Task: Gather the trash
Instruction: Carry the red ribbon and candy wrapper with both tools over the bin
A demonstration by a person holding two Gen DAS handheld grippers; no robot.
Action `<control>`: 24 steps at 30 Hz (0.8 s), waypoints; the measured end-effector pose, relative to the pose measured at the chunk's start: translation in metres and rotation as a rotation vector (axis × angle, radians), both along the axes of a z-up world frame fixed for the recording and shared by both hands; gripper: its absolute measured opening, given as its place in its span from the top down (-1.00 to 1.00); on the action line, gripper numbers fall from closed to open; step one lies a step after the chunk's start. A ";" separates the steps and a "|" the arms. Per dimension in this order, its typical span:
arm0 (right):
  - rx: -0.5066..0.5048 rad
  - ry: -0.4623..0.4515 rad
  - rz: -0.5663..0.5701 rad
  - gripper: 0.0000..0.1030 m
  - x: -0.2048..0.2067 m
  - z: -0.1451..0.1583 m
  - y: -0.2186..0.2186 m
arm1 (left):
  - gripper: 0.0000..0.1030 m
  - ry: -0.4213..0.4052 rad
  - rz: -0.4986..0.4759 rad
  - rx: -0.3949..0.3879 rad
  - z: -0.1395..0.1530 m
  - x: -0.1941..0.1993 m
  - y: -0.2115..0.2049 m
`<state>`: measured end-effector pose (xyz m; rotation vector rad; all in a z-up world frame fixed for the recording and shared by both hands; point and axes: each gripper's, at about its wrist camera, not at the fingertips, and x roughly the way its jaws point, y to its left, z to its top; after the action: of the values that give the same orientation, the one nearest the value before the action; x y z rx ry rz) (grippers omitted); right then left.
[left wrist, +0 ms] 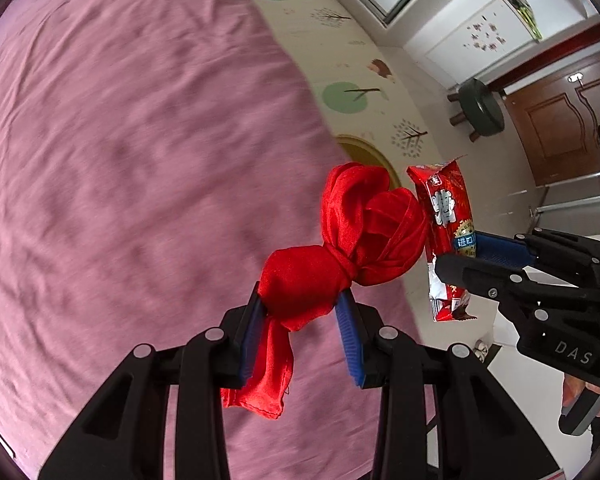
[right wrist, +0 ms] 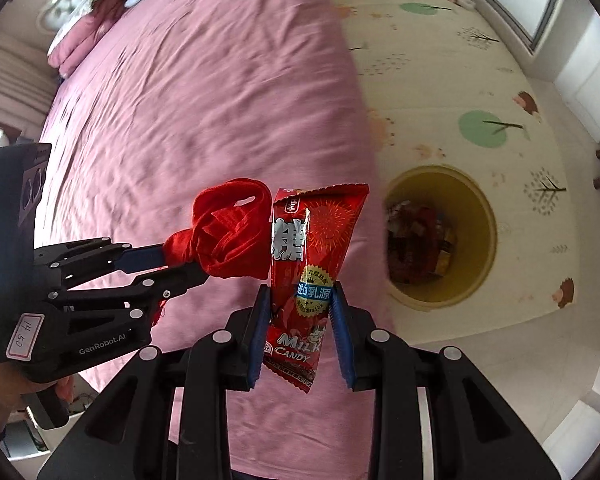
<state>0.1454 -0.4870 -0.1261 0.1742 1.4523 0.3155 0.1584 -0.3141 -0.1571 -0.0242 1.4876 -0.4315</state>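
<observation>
The left gripper (left wrist: 300, 312) is clamped on a red cloth (left wrist: 340, 240); the right gripper (right wrist: 300, 320) is clamped on a candy wrapper (right wrist: 308, 256), left of the yellow bin (right wrist: 440, 240).

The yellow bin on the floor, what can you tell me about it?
The yellow bin is round, looks like plastic, and stands upright and open on the patterned play mat beside the pink bed. Wrappers and scraps, some red, already lie inside. Nothing touches its rim; neither pair of tongs is over it.
</observation>
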 end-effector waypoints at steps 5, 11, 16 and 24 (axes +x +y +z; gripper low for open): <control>0.002 -0.001 -0.063 0.43 0.001 -0.002 -0.047 | 0.31 0.011 -0.040 -0.005 -0.005 0.010 -0.041; 0.002 0.008 -0.134 0.43 0.005 -0.008 -0.094 | 0.31 0.024 -0.088 -0.015 -0.011 0.026 -0.093; 0.000 0.013 -0.177 0.43 0.010 -0.013 -0.125 | 0.31 0.033 -0.120 -0.024 -0.013 0.042 -0.129; -0.004 -0.001 -0.227 0.40 0.024 -0.016 -0.159 | 0.27 0.042 -0.123 -0.049 -0.015 0.065 -0.169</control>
<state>0.1698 -0.6462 -0.1417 0.3330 1.4170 0.1277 0.2236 -0.4827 -0.1722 0.0201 1.5246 -0.5696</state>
